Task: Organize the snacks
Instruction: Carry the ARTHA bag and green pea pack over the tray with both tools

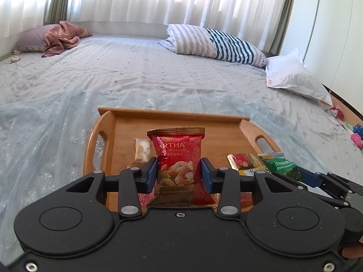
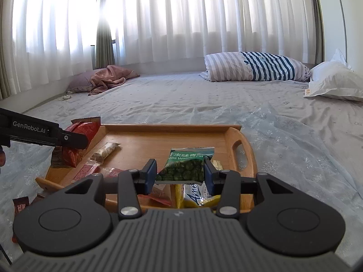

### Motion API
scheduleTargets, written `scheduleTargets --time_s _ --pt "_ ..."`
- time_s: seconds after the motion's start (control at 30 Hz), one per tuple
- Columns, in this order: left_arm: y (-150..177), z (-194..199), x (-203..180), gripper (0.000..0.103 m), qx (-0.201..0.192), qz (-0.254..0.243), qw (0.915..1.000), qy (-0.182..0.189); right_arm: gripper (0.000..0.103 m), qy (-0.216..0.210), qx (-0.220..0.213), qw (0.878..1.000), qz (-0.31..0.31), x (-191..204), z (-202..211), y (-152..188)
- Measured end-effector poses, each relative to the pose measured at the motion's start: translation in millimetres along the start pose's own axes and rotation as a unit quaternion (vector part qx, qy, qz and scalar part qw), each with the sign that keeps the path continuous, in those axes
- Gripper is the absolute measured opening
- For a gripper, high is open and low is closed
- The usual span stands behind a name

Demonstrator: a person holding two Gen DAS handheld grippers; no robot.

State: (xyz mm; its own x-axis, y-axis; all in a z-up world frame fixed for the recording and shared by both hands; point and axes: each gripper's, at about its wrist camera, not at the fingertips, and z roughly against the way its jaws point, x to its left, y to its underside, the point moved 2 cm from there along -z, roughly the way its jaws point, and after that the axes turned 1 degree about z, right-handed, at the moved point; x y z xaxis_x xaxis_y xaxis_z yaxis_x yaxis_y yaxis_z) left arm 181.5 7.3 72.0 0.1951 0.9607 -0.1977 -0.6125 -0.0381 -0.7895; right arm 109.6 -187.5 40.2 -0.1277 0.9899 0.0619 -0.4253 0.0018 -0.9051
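Red nut packet (image 1: 175, 165) sits clamped between left fingers (image 1: 151, 172).

Left gripper (image 1: 179, 172): tilted gently downward, both blue pads pressed against the sides of a red nut packet (image 1: 178, 165), which stands upright between them.
Left jaws: narrow, parallel, clamped on the packet's middle.
Left gripper from the right wrist view: its black body (image 2: 45, 133) reaches in from the left edge, the red packet hanging at its tip.
Right gripper (image 2: 180, 174): angled slightly downward, pads closed on a green pea packet (image 2: 186, 167), which is pinched and crumpled between them.
Right jaws: narrow, gripping the packet's two sides.
Hands: a bit of a finger (image 1: 349, 252) shows at the lower right edge of the left wrist view.
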Motion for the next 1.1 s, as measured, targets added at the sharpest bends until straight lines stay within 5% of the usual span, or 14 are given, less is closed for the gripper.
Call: scheduleTargets --time_s 0.63,1.1 --pt "-21 -102 -1 0.038 0.049 -0.008 0.9984 -0.027 0.047 -0.019 0.036 0.999 0.018 17 -80 -14" --pt "-16 -133 -6 0.038 0.057 -0.028 0.9971 -0.041 0.048 -0.023 0.069 0.997 0.010 15 -108 -3"
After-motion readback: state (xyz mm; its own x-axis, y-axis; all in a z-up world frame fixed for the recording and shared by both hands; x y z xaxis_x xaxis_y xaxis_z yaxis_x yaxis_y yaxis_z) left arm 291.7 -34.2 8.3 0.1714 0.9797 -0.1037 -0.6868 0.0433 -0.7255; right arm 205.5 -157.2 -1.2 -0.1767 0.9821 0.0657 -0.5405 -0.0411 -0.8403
